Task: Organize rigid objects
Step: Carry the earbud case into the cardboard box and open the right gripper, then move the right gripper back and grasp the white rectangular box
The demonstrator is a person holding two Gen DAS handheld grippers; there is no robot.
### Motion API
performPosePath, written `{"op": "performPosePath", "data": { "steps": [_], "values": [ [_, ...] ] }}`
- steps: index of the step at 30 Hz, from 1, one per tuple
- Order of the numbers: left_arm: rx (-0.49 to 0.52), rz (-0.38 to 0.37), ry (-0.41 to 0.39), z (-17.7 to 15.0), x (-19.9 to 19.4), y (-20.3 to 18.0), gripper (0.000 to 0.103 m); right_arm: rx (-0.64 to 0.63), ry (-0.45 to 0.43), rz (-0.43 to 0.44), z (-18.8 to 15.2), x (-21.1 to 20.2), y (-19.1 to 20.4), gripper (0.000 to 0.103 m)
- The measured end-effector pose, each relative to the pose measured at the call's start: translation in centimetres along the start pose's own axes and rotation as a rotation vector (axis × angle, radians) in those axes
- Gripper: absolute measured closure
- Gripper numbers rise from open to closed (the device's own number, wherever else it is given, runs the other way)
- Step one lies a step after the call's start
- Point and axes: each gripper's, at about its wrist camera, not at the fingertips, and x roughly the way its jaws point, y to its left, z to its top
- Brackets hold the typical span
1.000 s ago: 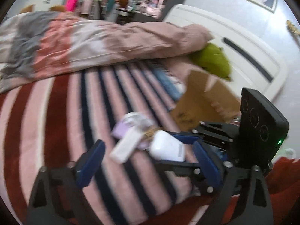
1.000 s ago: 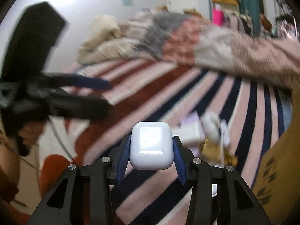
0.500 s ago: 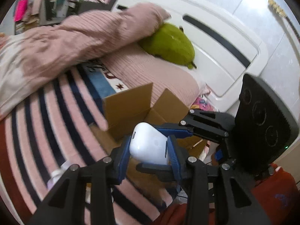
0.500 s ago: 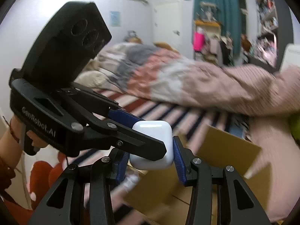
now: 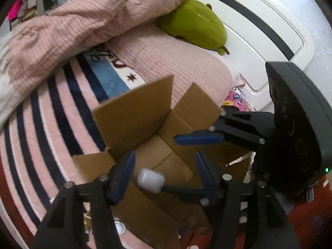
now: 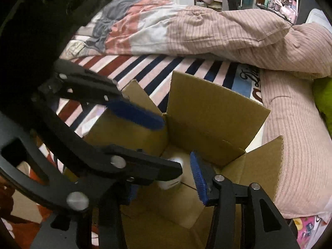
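White earbud case (image 5: 150, 180): dropping into cardboard box (image 5: 132, 112); both hand-held grippers (image 5: 164, 173) (image 6: 166, 176) agape, empty. You next fetch another item.

Striped bed (image 5: 51, 124) carries cardboard box (image 5: 132, 114), pink duvet (image 5: 72, 27), green plush (image 5: 195, 27).

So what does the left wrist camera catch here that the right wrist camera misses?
Only the left wrist view shows the white headboard and most of the green plush toy, plus the whole white case over the box, gripped by nothing. Only the right wrist view shows the far cluttered shelves and the grey and pink duvet; there the case is half hidden behind a black finger. Both show the open cardboard box, the striped blanket, and the left gripper and right gripper, each with jaws apart.
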Motion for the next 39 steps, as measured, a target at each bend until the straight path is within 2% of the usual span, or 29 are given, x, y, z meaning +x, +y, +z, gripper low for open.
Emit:
{"op": "performPosePath", "data": {
  "steps": [4, 6, 8, 10, 14, 18, 22, 24, 27, 30, 33, 35, 39],
  "values": [
    [-0.027, 0.059, -0.074, -1.4, -3.6, 1.2, 0.037, -0.027, -0.051, -0.010, 0.0, -1.1, 0.8, 0.028],
    [-0.045, 0.097, -0.121, -2.4, -5.9, 2.0, 0.034, -0.051, -0.103, -0.013, 0.0, -1.9, 1.6, 0.010],
    [-0.071, 0.143, -0.160, -3.6, -8.0, 3.1, 0.032, -0.077, -0.175, -0.012, 0.3, -2.9, 2.9, 0.008],
    [-0.101, 0.206, -0.211, -5.6, -10.6, 4.6, 0.028, -0.110, -0.235, 0.000, 0.8, -3.7, 4.8, 0.008],
    [-0.156, 0.342, -0.268, -9.8, -14.2, 7.4, 0.027, -0.176, -0.276, 0.109, 2.3, -3.6, 9.2, 0.008],
    [-0.211, 0.454, -0.315, -15.0, -16.3, 9.8, 0.026, -0.241, -0.237, 0.282, 3.2, -0.9, 14.5, 0.008],
    [-0.268, 0.485, -0.331, -19.8, -16.3, 12.5, 0.026, -0.280, -0.156, 0.335, 2.3, 3.8, 19.1, 0.008],
    [-0.306, 0.502, -0.323, -22.3, -16.2, 13.7, 0.026, -0.280, -0.105, 0.325, 2.1, 6.6, 20.3, 0.012],
    [-0.366, 0.478, -0.320, -25.2, -15.9, 15.2, 0.026, -0.298, -0.051, 0.225, 2.4, 10.4, 21.1, 0.026],
    [-0.404, 0.471, -0.327, -26.8, -15.8, 16.0, 0.026, -0.304, -0.006, 0.134, 3.0, 13.9, 20.9, 0.028],
    [-0.423, 0.467, -0.331, -27.6, -15.8, 16.3, 0.026, -0.302, 0.002, 0.076, 3.8, 15.5, 20.0, 0.028],
    [-0.427, 0.466, -0.333, -28.0, -15.9, 16.4, 0.026, -0.300, 0.011, 0.072, 4.1, 16.0, 19.5, 0.028],
    [-0.422, 0.466, -0.334, -27.9, -15.9, 16.3, 0.026, -0.297, 0.064, 0.141, 3.9, 16.4, 19.7, 0.029]
  ]
}}
